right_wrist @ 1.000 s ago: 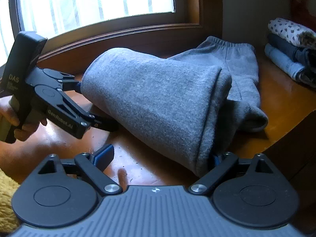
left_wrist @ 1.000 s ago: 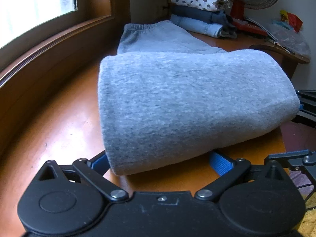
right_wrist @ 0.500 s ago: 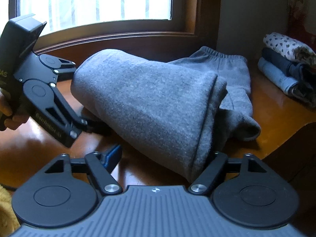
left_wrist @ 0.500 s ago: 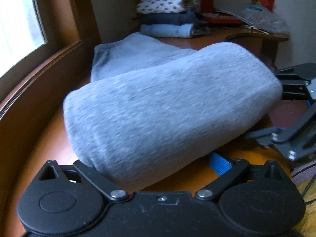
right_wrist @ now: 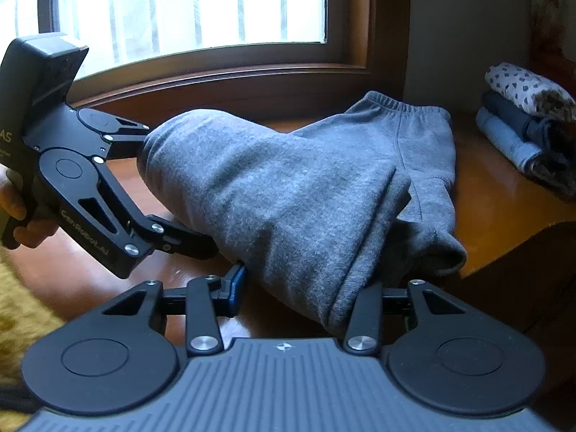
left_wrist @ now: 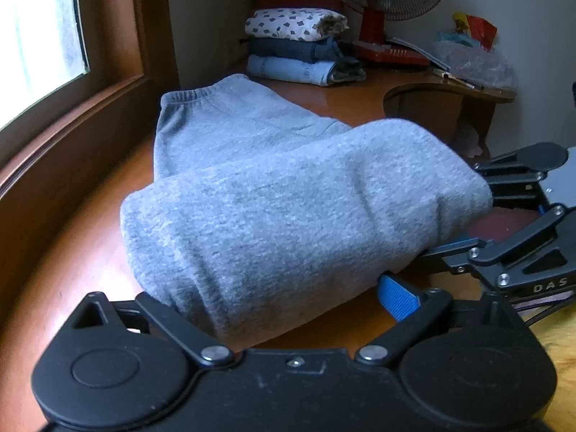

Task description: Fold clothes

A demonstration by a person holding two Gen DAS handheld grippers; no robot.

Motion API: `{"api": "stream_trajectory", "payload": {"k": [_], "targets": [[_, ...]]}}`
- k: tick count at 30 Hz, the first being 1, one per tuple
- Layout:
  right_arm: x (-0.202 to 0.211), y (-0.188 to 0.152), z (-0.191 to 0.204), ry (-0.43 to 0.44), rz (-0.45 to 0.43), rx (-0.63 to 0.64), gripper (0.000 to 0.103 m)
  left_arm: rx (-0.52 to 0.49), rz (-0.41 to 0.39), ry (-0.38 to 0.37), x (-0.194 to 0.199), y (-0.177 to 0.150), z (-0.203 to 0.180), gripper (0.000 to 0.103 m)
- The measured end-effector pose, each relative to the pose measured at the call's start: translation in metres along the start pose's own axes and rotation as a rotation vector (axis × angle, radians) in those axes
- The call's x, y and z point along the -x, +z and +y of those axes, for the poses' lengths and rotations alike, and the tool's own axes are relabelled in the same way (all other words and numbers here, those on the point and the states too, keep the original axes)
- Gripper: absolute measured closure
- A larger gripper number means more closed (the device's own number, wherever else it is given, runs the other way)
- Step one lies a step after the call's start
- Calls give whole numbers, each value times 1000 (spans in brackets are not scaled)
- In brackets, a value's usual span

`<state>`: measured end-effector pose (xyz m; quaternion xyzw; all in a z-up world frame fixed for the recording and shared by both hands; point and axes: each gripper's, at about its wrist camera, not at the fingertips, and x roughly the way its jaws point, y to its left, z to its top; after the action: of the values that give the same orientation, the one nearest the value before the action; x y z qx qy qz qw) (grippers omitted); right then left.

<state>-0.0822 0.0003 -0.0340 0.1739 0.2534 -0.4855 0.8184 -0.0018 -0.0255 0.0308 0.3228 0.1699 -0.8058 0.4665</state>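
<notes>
My left gripper point(right_wrist: 172, 194) and right gripper point(right_wrist: 306, 288) each pinch an end of the grey sweatpants' point(right_wrist: 288, 194) raised fold above the near table point(right_wrist: 504, 198); the waistband lies far, by the window point(right_wrist: 187, 7).

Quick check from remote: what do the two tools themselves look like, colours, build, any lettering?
Both tools are matte black linkage frames with round pivot discs, silver bolts and blue pads. The left tool has a boxy black handle, white "GenRobot.AI" lettering on its arm and partial "AS" on the handle. The right tool shows "DAS" and has a ribbed grey body. No cables or sleeves visible.
</notes>
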Motion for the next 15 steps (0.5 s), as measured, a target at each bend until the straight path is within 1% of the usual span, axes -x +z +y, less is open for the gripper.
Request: {"api": "stream_trajectory", "payload": {"k": [4,8,11,15], "targets": [[15,-4,-5,30,0,-15,57,33,2,-1,17,0,-15,4],[32,0,-9,72,-10,-31,57,70,16,7,29,4,-23,4],[38,7,-15,94,-21,-37,57,95,21,25,35,10,-25,4],[41,15,-22,116,-43,-46,57,137,5,61,39,23,-18,4]]}}
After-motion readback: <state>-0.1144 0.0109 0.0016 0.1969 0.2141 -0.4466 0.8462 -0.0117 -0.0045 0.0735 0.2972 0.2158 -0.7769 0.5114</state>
